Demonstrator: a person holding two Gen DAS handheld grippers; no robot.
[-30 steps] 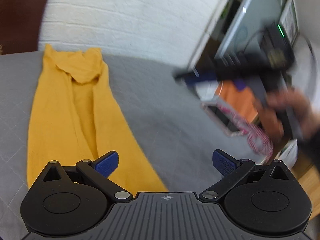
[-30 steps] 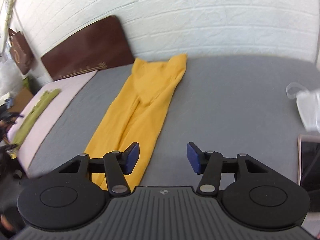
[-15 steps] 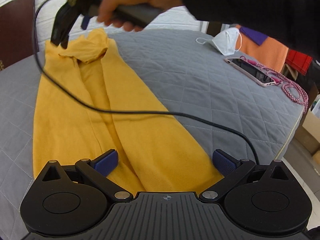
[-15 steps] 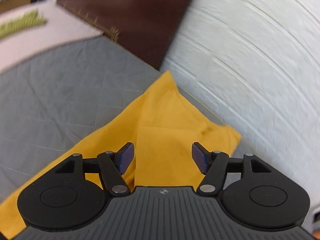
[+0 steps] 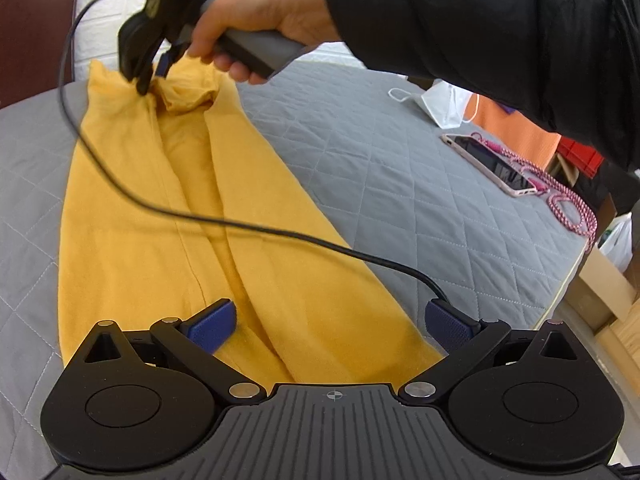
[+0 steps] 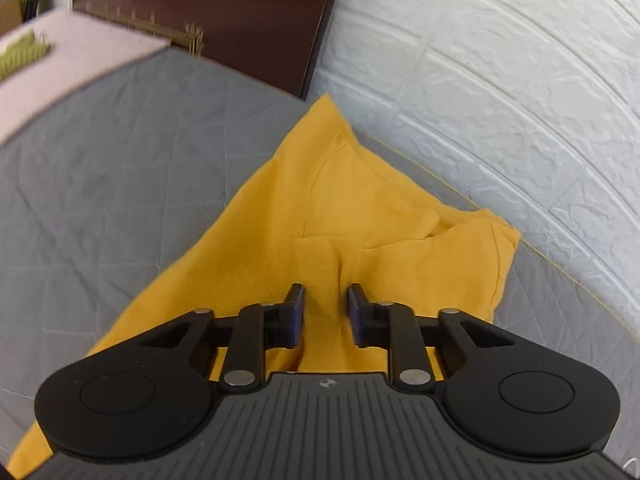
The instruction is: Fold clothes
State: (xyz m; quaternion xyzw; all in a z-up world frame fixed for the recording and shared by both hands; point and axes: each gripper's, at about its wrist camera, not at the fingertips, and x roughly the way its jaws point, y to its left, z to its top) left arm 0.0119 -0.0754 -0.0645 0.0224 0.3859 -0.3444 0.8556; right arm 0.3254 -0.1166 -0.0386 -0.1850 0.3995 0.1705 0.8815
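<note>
Since half a second ago: right gripper has brought its fingers in from a wide spread to a narrow gap around a raised ridge of the yellow garment; left gripper holds the same wide spread as before.
Right gripper grip: fingers nearly together at the garment's far end; cloth stands between them, though whether the pads press it cannot be told. From the left wrist view the right gripper tips down onto the bunched collar area, held by the right hand.
Left gripper grip: fingers wide apart, holding nothing, poised above the garment's near hem.
Garment position: long strip on the grey bed, folded lengthwise with soft creases down the middle; far end lies close to the wall.
Edges: garment's left edge runs fairly straight; right edge slants outward to the near corner. Bed's right edge drops off beyond the phone.
Open room: bare quilt on both sides of the garment.
Materials: garment soft, matte, fleece-like; bed cover quilted in diamond stitching; wall white with embossed brick relief; headboard dark brown and smooth.
Cable: black cord trails across the garment.
Nearby things: white face mask, well apart from the garment.
</note>
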